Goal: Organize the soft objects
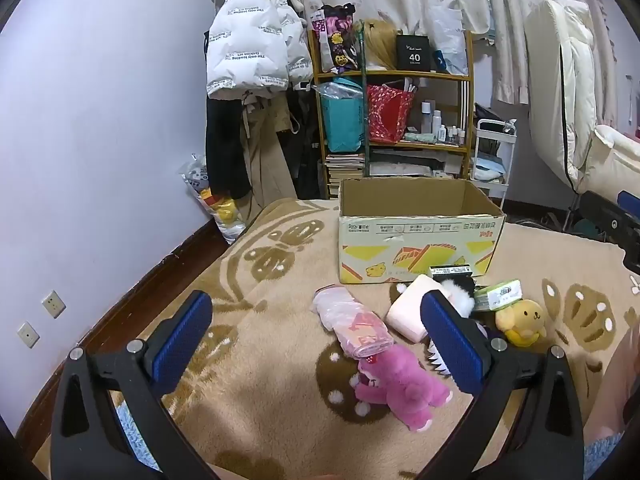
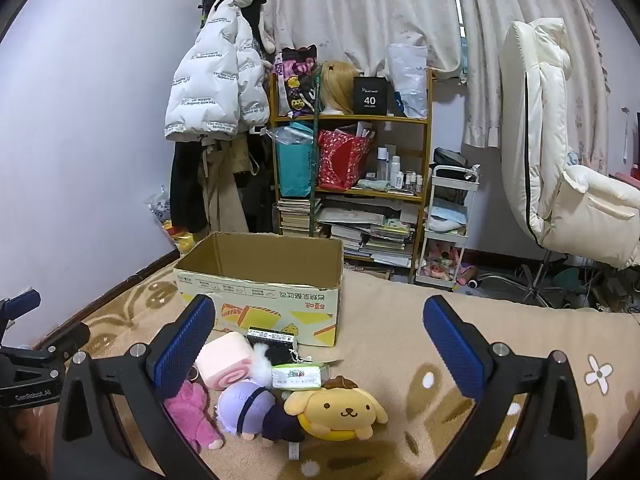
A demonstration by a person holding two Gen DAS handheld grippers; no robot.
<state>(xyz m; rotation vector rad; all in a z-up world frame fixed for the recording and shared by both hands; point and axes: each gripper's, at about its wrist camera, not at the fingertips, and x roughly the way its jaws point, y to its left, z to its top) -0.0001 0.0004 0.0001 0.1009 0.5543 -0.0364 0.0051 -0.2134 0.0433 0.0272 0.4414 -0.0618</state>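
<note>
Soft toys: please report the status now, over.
Left gripper open, empty. Right gripper open, empty. Pink plush, yellow dog plush, purple doll on blanket; cardboard box open behind. Nothing blocks.

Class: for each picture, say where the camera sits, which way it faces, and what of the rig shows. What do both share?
Left wrist: on the left gripper, facing the pink plush; right gripper at the edge.
Right wrist: on the right gripper, facing the yellow dog plush; left gripper at the edge.
Shared: cardboard box, both plushes, shelf.
</note>
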